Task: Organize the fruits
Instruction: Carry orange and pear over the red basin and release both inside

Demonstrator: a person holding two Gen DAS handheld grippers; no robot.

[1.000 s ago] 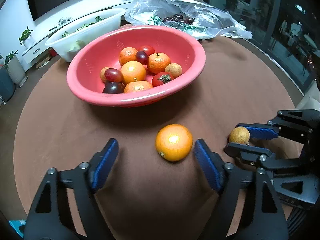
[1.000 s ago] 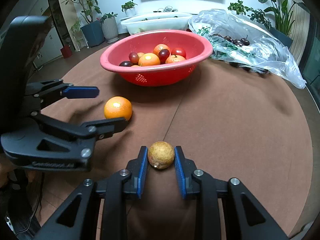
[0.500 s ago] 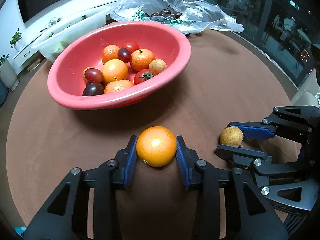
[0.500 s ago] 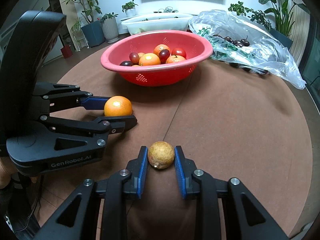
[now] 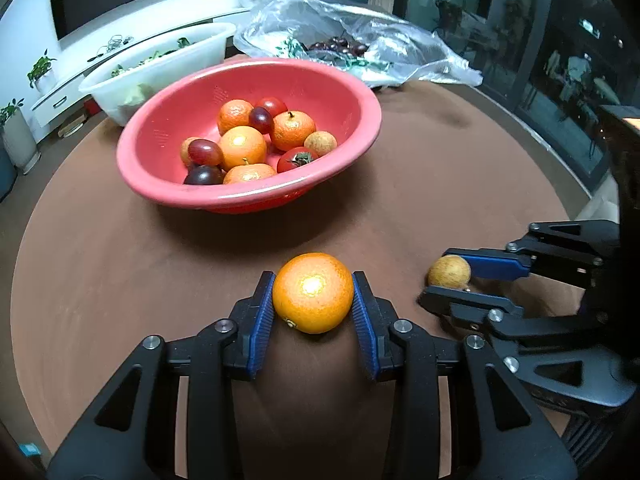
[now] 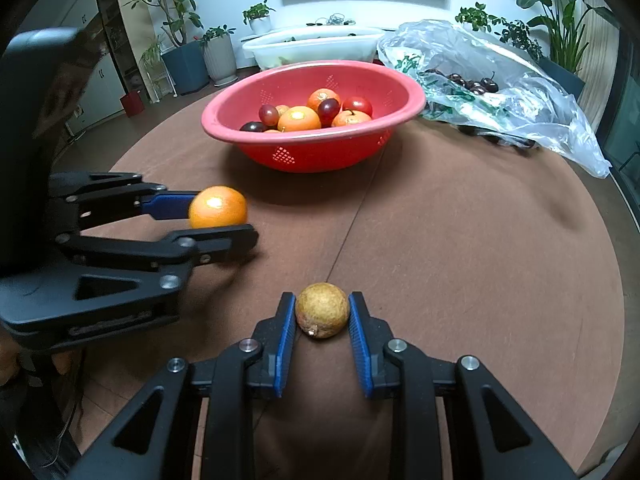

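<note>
Gripping glossy round orange point(image 5: 312, 293), ribbed claw point(image 5: 312, 298)

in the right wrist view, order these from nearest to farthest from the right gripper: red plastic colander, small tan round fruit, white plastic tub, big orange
1. Small tan round fruit, between the right gripper pads.
2. Big orange, ahead and left, in the left gripper.
3. Red plastic colander, mid-table beyond.
4. White plastic tub, behind the colander.

no lettering can be read anywhere. the raised marking on the side of the black plastic body of the left claw point(image 6: 224, 216), seen from the right wrist, is too blurred to make out, and that on the right claw point(image 5: 450, 284) is too dark.
</note>
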